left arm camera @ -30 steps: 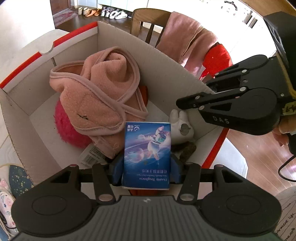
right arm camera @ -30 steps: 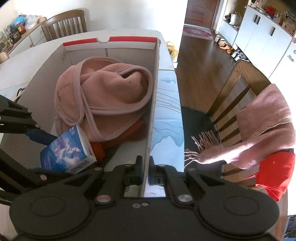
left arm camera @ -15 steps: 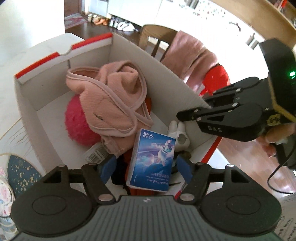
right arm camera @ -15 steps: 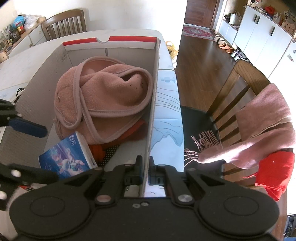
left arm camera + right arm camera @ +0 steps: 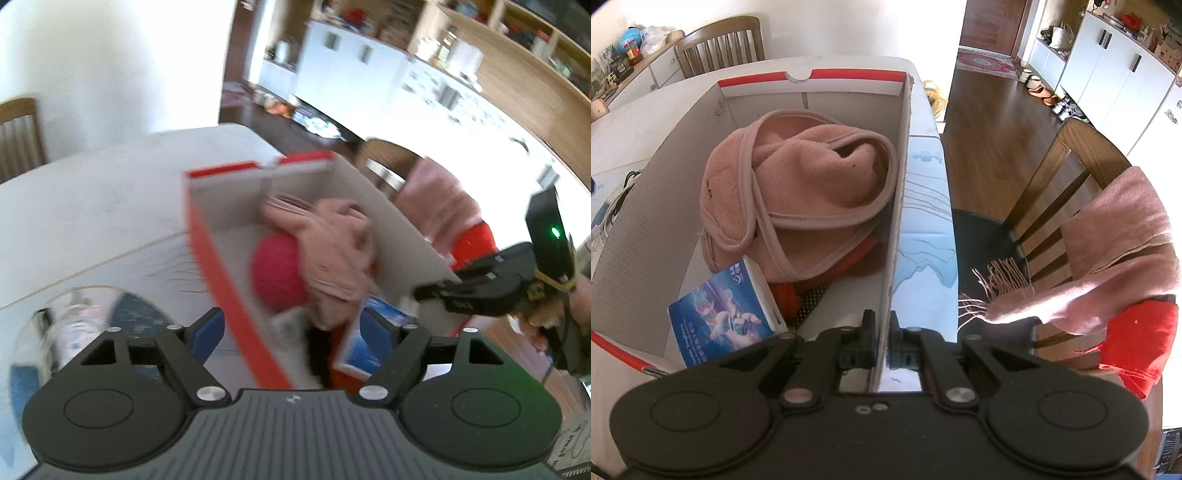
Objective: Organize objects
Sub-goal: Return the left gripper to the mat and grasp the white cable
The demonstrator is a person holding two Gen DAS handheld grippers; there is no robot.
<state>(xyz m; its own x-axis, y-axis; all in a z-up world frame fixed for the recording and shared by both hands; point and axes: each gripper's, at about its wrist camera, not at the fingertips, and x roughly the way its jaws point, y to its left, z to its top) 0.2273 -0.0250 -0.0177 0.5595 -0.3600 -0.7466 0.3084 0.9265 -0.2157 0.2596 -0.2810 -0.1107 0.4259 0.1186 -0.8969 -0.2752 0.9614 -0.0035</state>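
Nearest the right wrist camera, the right gripper (image 5: 882, 338) is pinched together on the right side wall of the cardboard box (image 5: 897, 206), one finger inside and one outside; this grip probably steadies the box while things go in. Just inside that wall, at the box's near left corner, the blue tissue pack (image 5: 724, 315) lies tilted against the pink fleece garment (image 5: 798, 192), which fills the middle of the box and covers red and orange items whose kind cannot be told. Beyond the right wall, a wooden chair (image 5: 1067, 177) carries a pink scarf (image 5: 1123, 236) over a red cloth (image 5: 1145, 339).

From the left wrist camera, blurred by motion, the left gripper (image 5: 295, 332) is spread wide and holds nothing, above the box's near left wall. The box stands at the table (image 5: 92, 192) edge nearest the chair.
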